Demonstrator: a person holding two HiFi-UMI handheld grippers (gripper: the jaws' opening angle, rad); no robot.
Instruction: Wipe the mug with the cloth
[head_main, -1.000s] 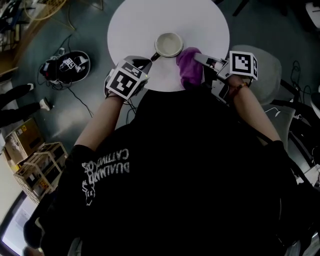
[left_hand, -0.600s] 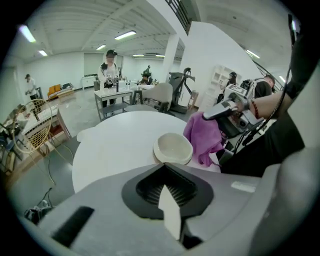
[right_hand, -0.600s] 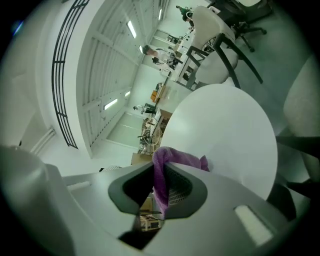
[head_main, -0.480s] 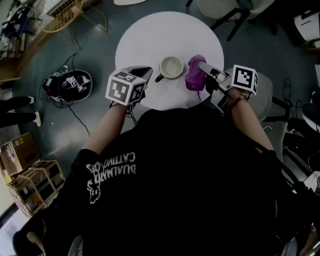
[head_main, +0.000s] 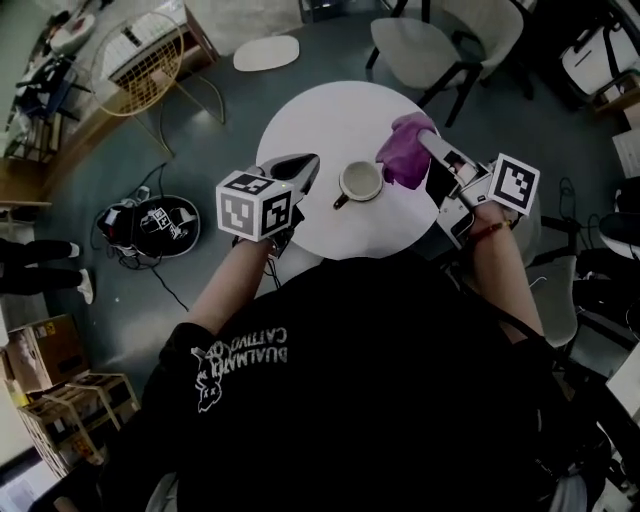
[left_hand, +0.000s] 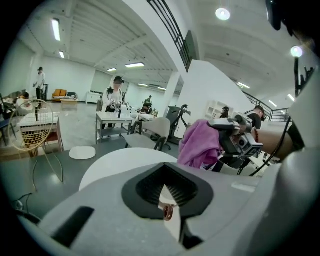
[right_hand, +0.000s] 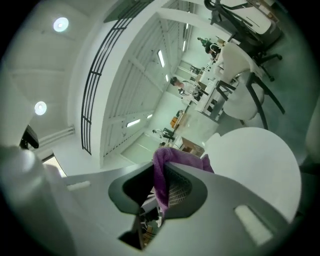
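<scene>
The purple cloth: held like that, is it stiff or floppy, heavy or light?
Probably floppy: the purple cloth bunches and droops around the right gripper, one fold hanging between its jaws. Likely light, since a pinch on one fold seems to carry the whole of it. It looks soft and fuzzy, so slipping seems unlikely.

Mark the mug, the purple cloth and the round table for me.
mug (head_main: 360, 181), head view, the inside of its bowl.
purple cloth (head_main: 403, 152), head view, the middle of the bunched fabric.
round white table (head_main: 322, 120), head view, the bare top beyond the mug.
</scene>
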